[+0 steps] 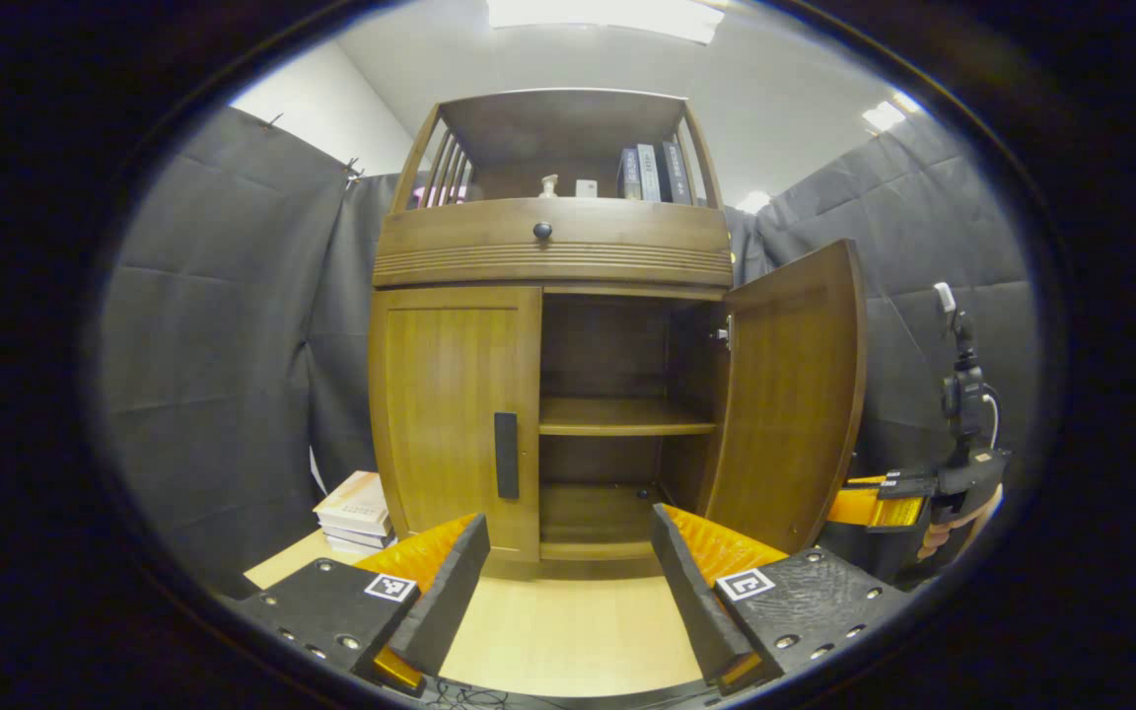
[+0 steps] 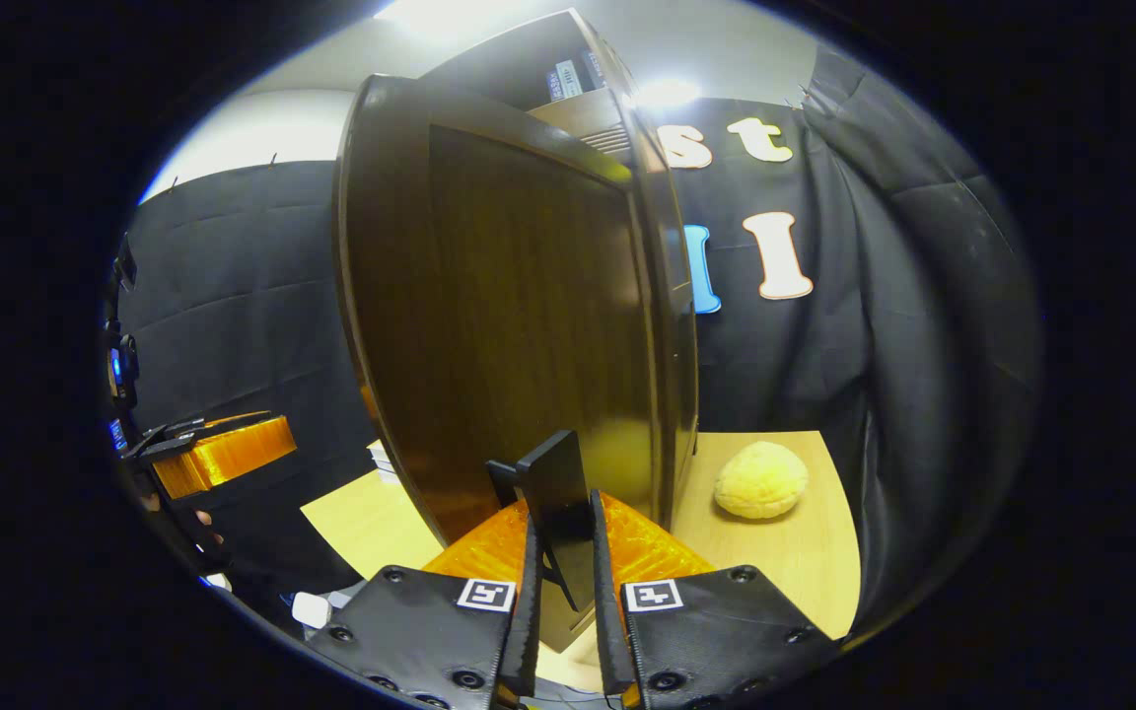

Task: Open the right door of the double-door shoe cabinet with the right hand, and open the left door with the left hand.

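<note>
Right door (image 1: pixel 790 394) already swung wide, shelf (image 1: pixel 622 416) inside exposed. Right tool (image 2: pixel 560 582) clamped on that door's handle (image 2: pixel 558 493), both fingers pinching the bar, guessing that's so door can't swing back. Left door (image 1: pixel 455 414) shut, its handle (image 1: pixel 506 455) near centre seam. Left tool (image 1: pixel 568 562) wide open, holding nothing, squared up low in front of cabinet (image 1: pixel 548 247), probably lining up for that handle. Books (image 1: pixel 356 513) stacked beside cabinet on table (image 1: pixel 568 631), clear of door swing I think.
</note>
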`<act>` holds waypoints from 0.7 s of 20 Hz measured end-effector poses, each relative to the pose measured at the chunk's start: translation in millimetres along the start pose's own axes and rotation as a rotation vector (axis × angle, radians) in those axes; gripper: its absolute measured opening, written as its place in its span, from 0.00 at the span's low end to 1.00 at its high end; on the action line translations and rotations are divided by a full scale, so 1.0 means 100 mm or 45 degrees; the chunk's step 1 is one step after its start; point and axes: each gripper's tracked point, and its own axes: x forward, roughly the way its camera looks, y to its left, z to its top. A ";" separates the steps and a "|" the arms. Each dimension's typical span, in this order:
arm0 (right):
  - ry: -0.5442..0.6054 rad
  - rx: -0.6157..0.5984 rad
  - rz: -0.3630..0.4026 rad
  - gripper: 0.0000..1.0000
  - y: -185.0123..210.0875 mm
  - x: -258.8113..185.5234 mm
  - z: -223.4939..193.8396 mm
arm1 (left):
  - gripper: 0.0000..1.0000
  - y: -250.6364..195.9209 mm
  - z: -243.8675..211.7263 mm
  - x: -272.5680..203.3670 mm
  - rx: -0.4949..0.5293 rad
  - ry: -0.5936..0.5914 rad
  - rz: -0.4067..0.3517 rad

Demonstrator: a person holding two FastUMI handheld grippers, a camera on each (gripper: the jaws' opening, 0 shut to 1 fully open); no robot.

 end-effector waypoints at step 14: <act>-0.009 0.070 0.036 0.26 -0.32 -0.10 0.00 | 0.94 0.09 -0.04 -0.12 0.038 0.033 0.185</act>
